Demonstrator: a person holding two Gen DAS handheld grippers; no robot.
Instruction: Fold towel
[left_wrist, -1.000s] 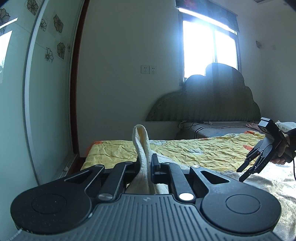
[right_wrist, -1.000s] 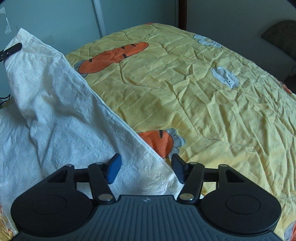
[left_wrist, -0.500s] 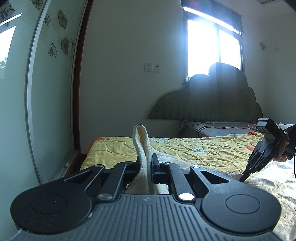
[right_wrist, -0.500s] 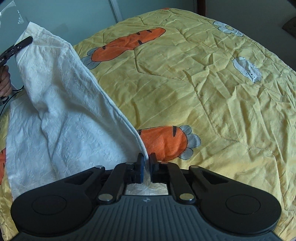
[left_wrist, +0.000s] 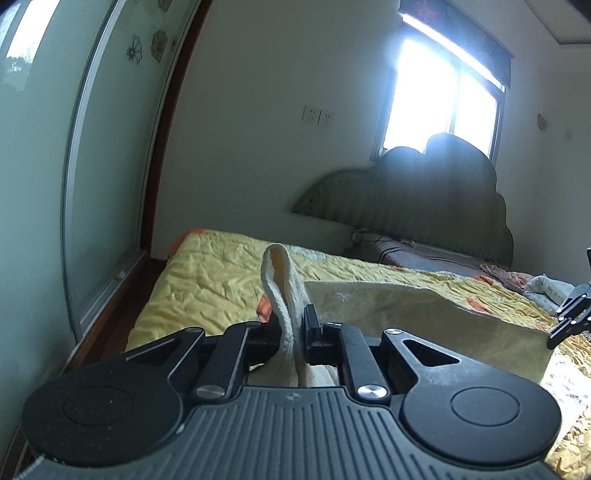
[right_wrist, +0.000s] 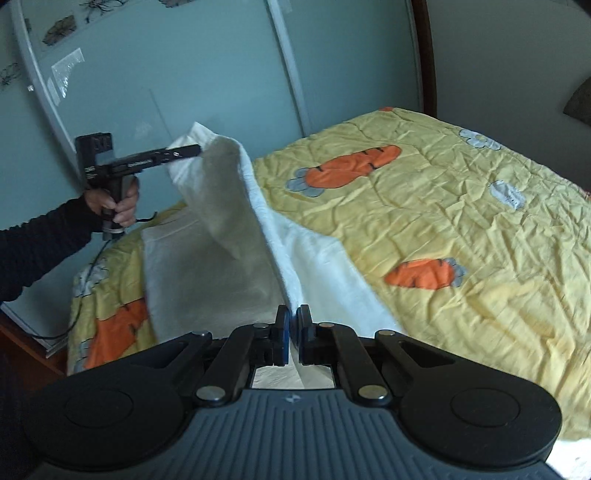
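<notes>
A white towel (right_wrist: 229, 258) hangs lifted over the yellow carrot-print bedspread (right_wrist: 461, 206), stretched as a ridge between the two grippers. My right gripper (right_wrist: 293, 328) is shut on the towel's near edge. My left gripper (left_wrist: 291, 323) pinches a looped fold of towel (left_wrist: 282, 280); its jaws are opening, with the fold still pressed between them. In the right wrist view the left gripper (right_wrist: 194, 150) holds the far corner up. At the right edge of the left wrist view, the right gripper (left_wrist: 569, 321) shows beyond the raised towel sheet (left_wrist: 406, 314).
A person's hand (right_wrist: 118, 206) and dark sleeve hold the left gripper's handle. Sliding wardrobe doors (right_wrist: 184, 74) stand close beside the bed. A padded headboard (left_wrist: 424, 199), a pillow and crumpled clothes (left_wrist: 517, 277) lie at the far end. Dark floor runs along the bed's left side.
The right gripper shut on the towel's edge and rose with it, so the towel went from lying flat to hanging stretched between both grippers. The left gripper shifted a little and rolled.
</notes>
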